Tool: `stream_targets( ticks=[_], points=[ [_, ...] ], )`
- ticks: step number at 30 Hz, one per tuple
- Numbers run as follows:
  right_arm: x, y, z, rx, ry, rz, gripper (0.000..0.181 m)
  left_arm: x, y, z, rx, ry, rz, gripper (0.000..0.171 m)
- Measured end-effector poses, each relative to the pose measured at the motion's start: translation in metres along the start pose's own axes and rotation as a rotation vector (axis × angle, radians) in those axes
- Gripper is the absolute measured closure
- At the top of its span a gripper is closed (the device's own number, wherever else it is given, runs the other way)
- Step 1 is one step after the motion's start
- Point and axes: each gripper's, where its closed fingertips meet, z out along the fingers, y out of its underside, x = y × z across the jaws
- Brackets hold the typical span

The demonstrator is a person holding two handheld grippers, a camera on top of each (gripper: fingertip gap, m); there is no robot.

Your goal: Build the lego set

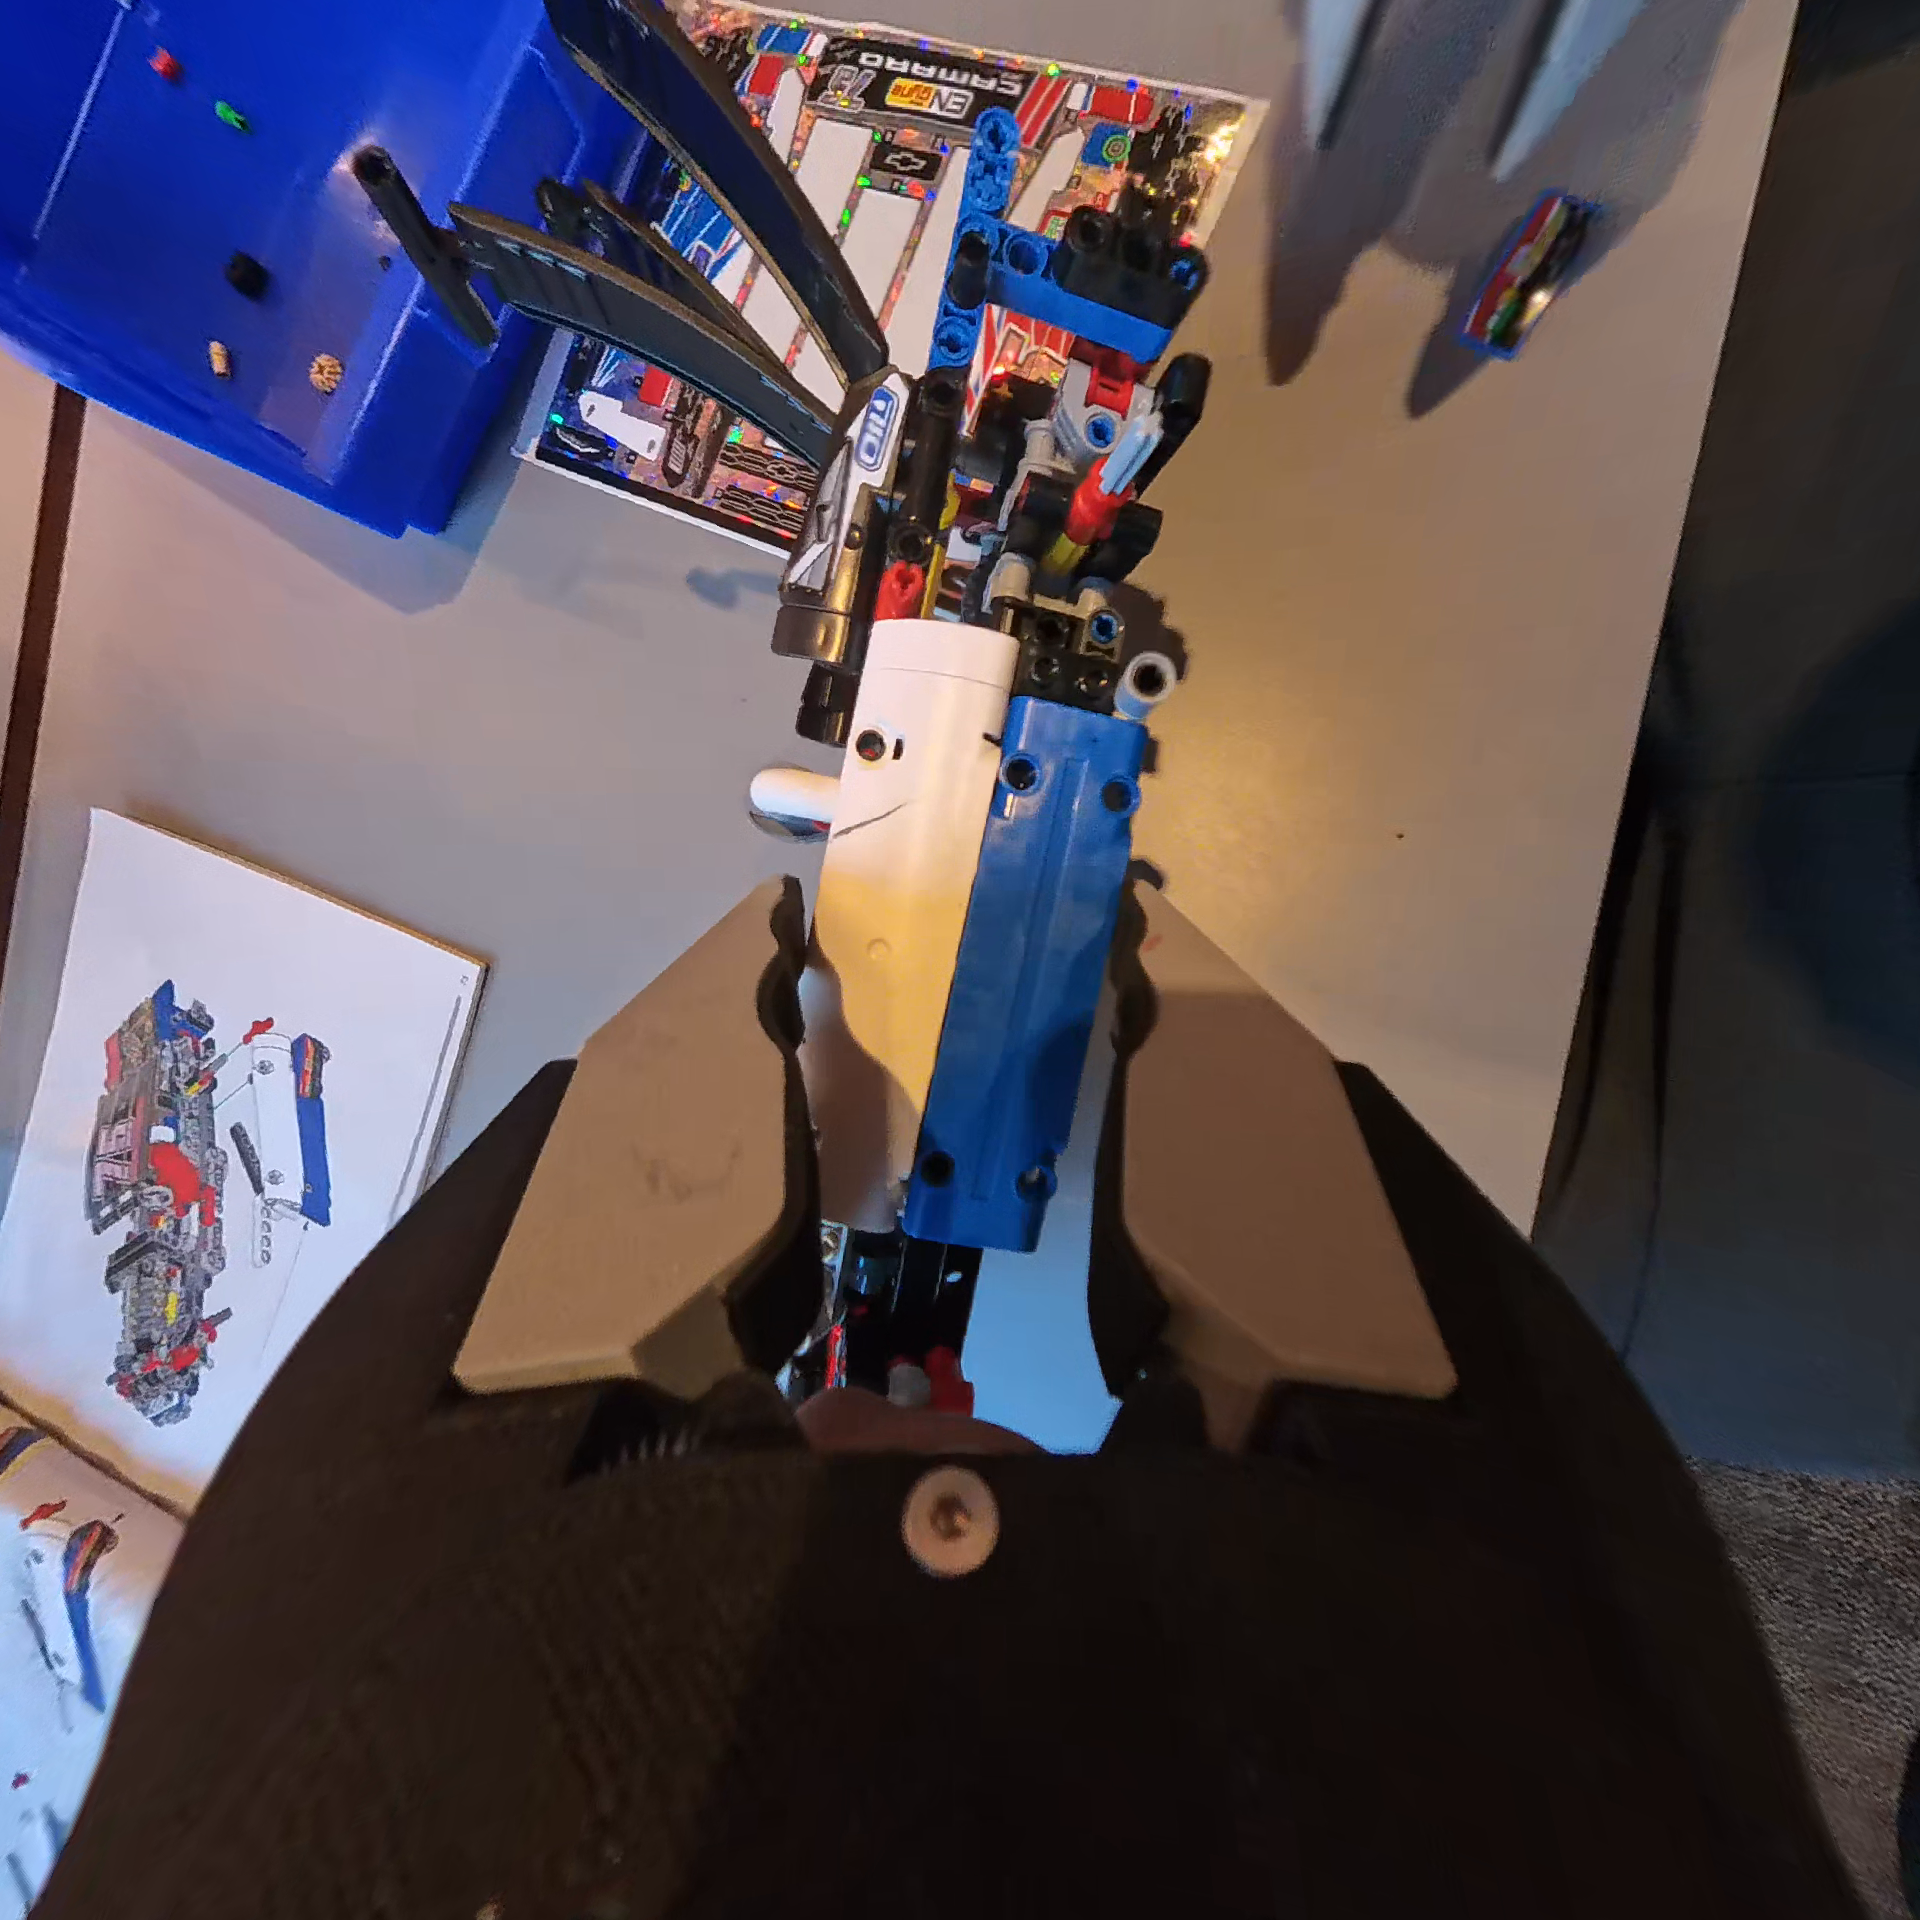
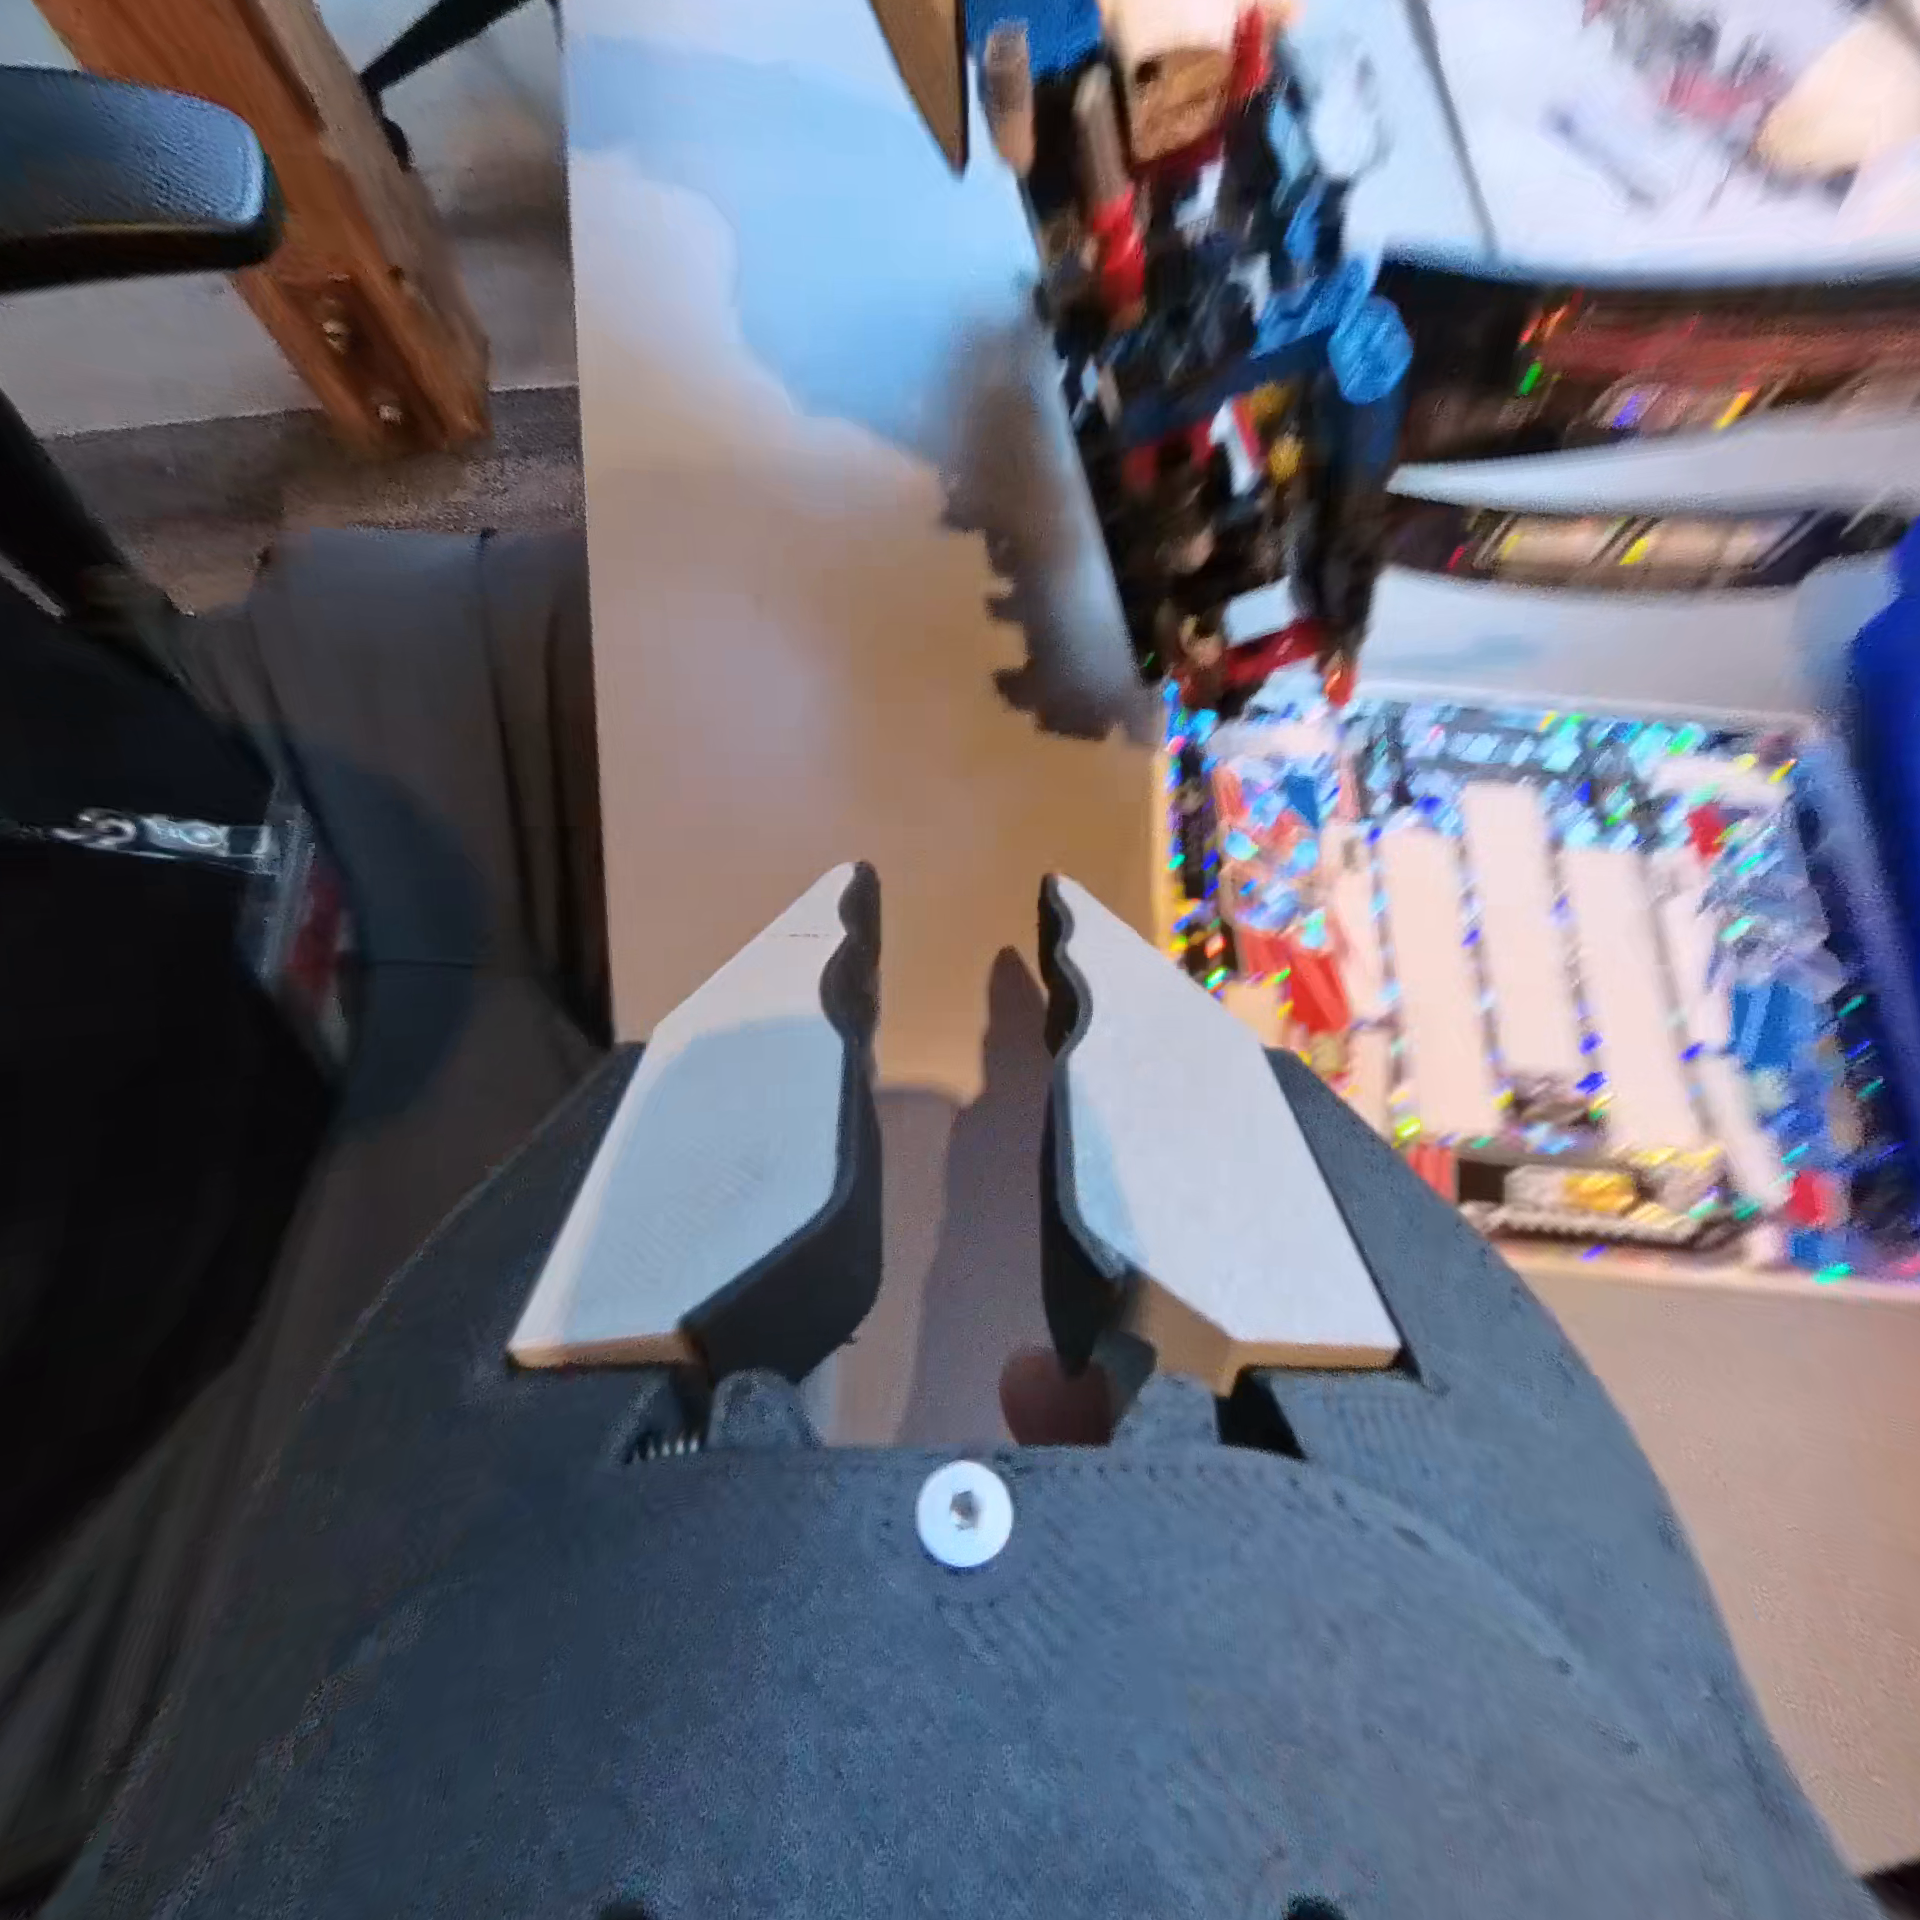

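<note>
My left gripper (image 1: 966,894) is shut on the partly built lego car (image 1: 1039,499), its fingers clamped on the car's white panel (image 1: 914,790) and blue panel (image 1: 1049,935). The car is held above the grey table (image 1: 520,675), its black, red and blue frame pointing away from me. My right gripper (image 2: 958,883) is open and empty over the table's edge, short of the car. The car shows blurred in the right wrist view (image 2: 1226,395). The right gripper shows as a blur in the left wrist view (image 1: 1455,104).
A shiny sticker sheet (image 1: 914,156) lies under the car and also shows in the right wrist view (image 2: 1507,987). A blue bin (image 1: 260,260) holds small parts, with black curved panels (image 1: 665,301) beside it. An open instruction booklet (image 1: 260,1039) lies left. A small blue piece (image 1: 1522,281) lies far right. A chair (image 2: 125,177) stands off the table. There is about 15 cm between the tips of the two grippers.
</note>
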Motion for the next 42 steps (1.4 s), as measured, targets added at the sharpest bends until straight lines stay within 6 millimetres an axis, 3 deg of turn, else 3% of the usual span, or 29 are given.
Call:
stream_targets(
  ticks=[3,8,10,12,17,22,25,31,42],
  points=[
    [-0.028,0.026,0.004,-0.095,-0.005,0.037,0.144,-0.003,0.000,0.000,0.003,0.028,-0.030,0.115],
    [-0.036,0.057,0.004,-0.192,0.068,0.061,0.144,-0.007,0.000,0.001,-0.009,0.054,-0.044,0.115],
    [-0.037,0.063,0.007,-0.216,0.064,0.063,0.155,-0.008,-0.001,0.001,-0.005,0.053,-0.048,0.115],
    [-0.036,0.063,0.009,-0.216,0.076,0.035,0.166,-0.010,-0.002,0.002,0.007,0.048,-0.055,0.115],
    [-0.032,0.052,0.016,-0.152,0.087,0.010,0.166,-0.010,-0.002,0.003,0.026,0.045,-0.060,0.116],
    [-0.015,0.026,0.017,-0.022,0.156,-0.019,0.166,-0.009,-0.003,0.002,0.024,0.027,-0.045,0.116],
    [-0.008,0.027,0.020,-0.018,0.191,-0.027,0.166,-0.008,-0.004,0.002,0.021,-0.009,-0.042,0.116],
    [-0.003,0.037,0.020,-0.036,0.239,-0.048,0.166,0.005,0.000,0.004,-0.009,-0.199,0.005,0.116],
    [0.003,0.033,0.009,0.018,0.332,-0.096,0.166,0.047,0.009,0.013,-0.034,-0.627,0.185,0.116]
  ],
)
